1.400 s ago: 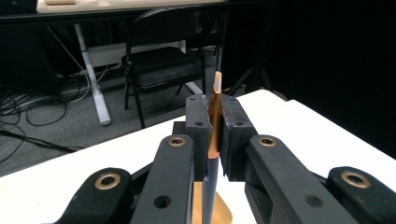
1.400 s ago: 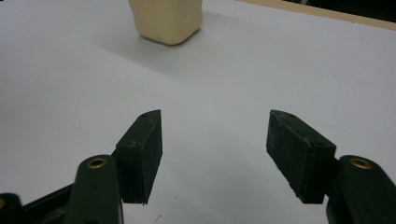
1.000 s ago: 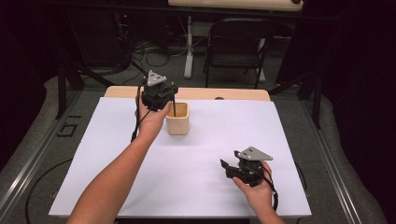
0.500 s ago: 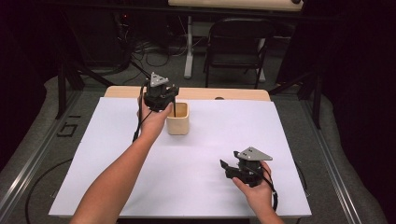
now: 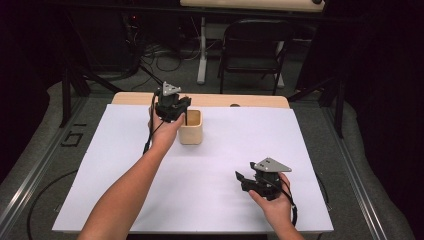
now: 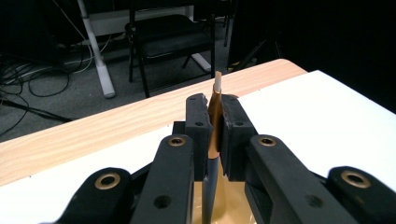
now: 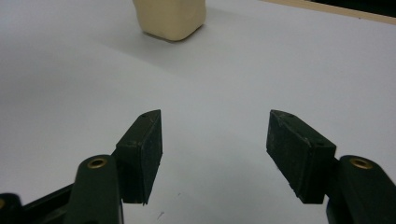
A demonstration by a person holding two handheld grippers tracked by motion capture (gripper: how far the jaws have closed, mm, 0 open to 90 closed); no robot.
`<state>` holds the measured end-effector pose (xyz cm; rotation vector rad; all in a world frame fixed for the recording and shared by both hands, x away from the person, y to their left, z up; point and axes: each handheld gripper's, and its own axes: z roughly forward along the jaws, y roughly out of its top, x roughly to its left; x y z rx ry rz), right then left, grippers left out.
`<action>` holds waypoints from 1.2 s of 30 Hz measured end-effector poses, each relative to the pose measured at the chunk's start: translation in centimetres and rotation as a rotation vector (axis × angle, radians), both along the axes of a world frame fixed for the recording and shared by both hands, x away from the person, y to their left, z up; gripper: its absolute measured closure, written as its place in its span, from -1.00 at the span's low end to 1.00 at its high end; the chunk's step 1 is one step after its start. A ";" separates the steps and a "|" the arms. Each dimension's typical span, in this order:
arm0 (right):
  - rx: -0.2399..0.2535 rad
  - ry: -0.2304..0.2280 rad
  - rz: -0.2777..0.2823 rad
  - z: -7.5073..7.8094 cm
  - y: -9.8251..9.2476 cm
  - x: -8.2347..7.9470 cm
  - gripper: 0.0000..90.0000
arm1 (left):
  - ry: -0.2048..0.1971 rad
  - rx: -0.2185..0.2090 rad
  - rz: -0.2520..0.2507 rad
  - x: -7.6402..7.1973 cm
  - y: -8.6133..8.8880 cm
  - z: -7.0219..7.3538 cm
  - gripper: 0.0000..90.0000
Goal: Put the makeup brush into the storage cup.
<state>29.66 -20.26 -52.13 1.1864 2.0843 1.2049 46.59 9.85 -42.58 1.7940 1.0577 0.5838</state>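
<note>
Your left gripper (image 6: 214, 123): jaws clamped on a thin brush (image 6: 215, 100), cup (image 5: 190, 126) directly beneath. Your right gripper (image 7: 215, 154): jaws wide, holding nothing.

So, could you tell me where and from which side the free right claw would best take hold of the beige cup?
Probably across the cup's upper walls, coming straight down from above. It stands upright with its mouth open and bare table around its right side. The left claw holds a thin brush over its left rim, so the right claw, jaws open, should keep to the right half.
</note>
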 end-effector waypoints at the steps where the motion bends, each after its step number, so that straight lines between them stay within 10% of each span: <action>1: 0.001 0.000 -0.001 0.0 0.0 0.0 -0.20 | 0.003 0.002 0.001 0.0 0.0 -0.1 0.86; 36: -0.008 -0.004 0.009 -0.1 0.1 -0.1 -0.20 | 0.043 0.042 -0.001 0.4 -0.4 -3.0 0.86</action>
